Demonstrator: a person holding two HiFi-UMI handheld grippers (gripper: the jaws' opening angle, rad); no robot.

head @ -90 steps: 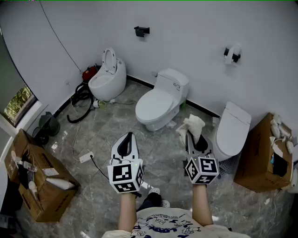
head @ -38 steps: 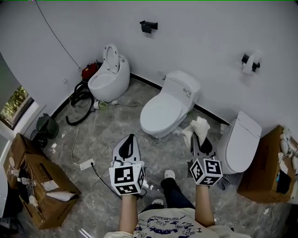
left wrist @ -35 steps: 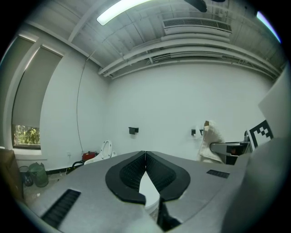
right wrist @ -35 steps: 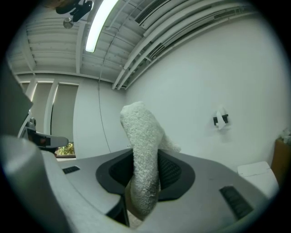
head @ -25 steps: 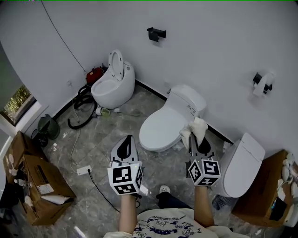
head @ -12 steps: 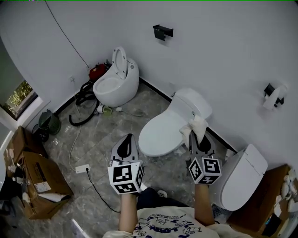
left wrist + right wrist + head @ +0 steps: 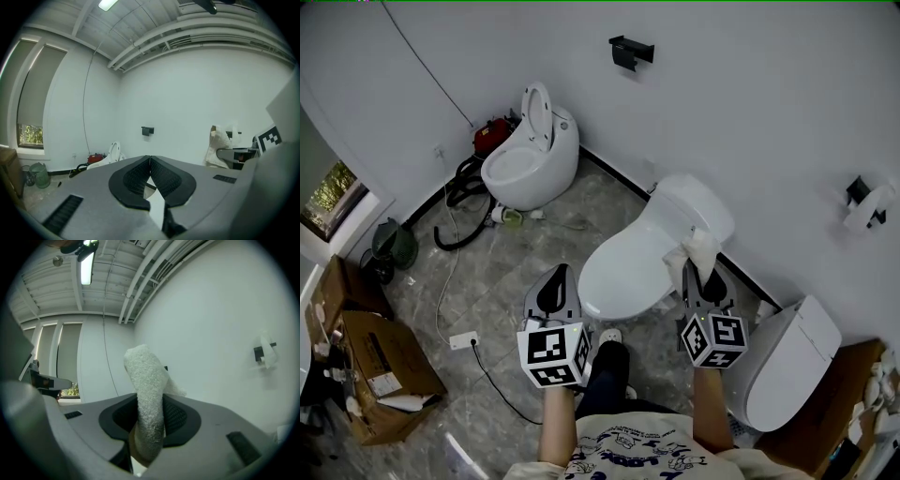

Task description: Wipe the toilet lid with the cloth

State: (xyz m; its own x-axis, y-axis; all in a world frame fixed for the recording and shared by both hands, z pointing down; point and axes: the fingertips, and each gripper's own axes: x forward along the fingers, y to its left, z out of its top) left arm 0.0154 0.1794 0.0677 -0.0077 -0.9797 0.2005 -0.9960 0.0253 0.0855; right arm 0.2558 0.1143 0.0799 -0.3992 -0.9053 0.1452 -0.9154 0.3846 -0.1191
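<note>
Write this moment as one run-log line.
right gripper: shut on cloth | left gripper: shut, empty | toilet lid: closed | wipe: not yet begun

The right gripper point(image 7: 150, 404) pinches a fluffy white cloth point(image 7: 146, 376) — it sticks up tall, with a white wall point(image 7: 211, 324) behind.
</note>
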